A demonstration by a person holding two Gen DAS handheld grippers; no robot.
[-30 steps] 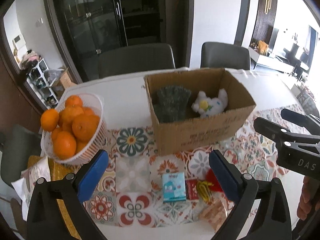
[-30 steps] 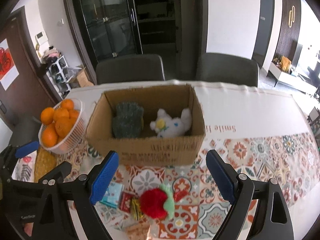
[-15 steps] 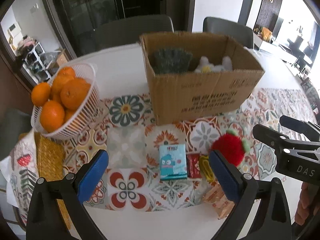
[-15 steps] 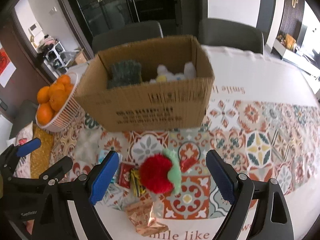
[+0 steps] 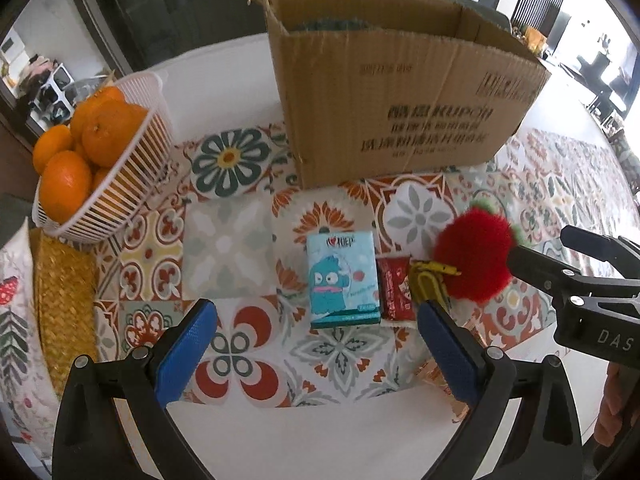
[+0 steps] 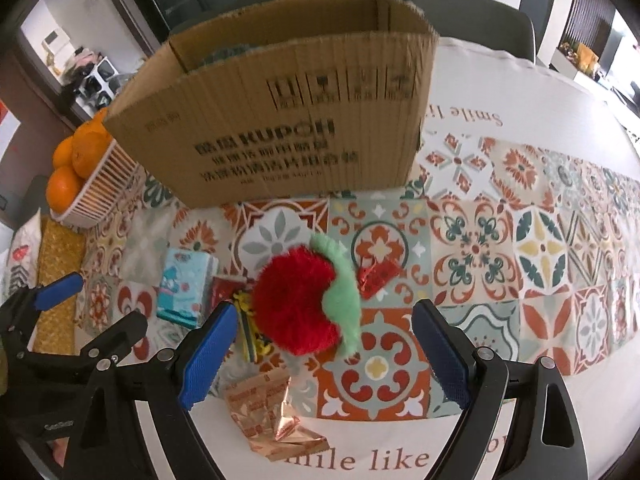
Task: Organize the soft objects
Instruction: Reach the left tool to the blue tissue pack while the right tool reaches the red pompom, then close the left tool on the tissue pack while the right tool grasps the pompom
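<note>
A red plush strawberry (image 6: 298, 304) with a green leaf lies on the patterned tablecloth, just ahead of my open, empty right gripper (image 6: 320, 354); it also shows in the left wrist view (image 5: 474, 258). A cardboard box (image 6: 288, 120) stands behind it (image 5: 396, 92), with a dark knitted thing barely showing over its rim. My left gripper (image 5: 316, 352) is open and empty, low over the cloth in front of a blue tissue pack (image 5: 344, 280). The right gripper's black fingers (image 5: 556, 270) reach in beside the strawberry.
A white basket of oranges (image 5: 92, 152) stands at the left, with a woven mat (image 5: 64, 300) in front of it. A red packet (image 5: 396, 288), a yellow clip (image 5: 430, 284), a red tag (image 6: 378, 276) and a copper foil wrapper (image 6: 272, 416) lie around the strawberry.
Both grippers have come down and forward toward the table. The box interior has dropped out of sight and the strawberry now lies close between the right gripper's fingers.
</note>
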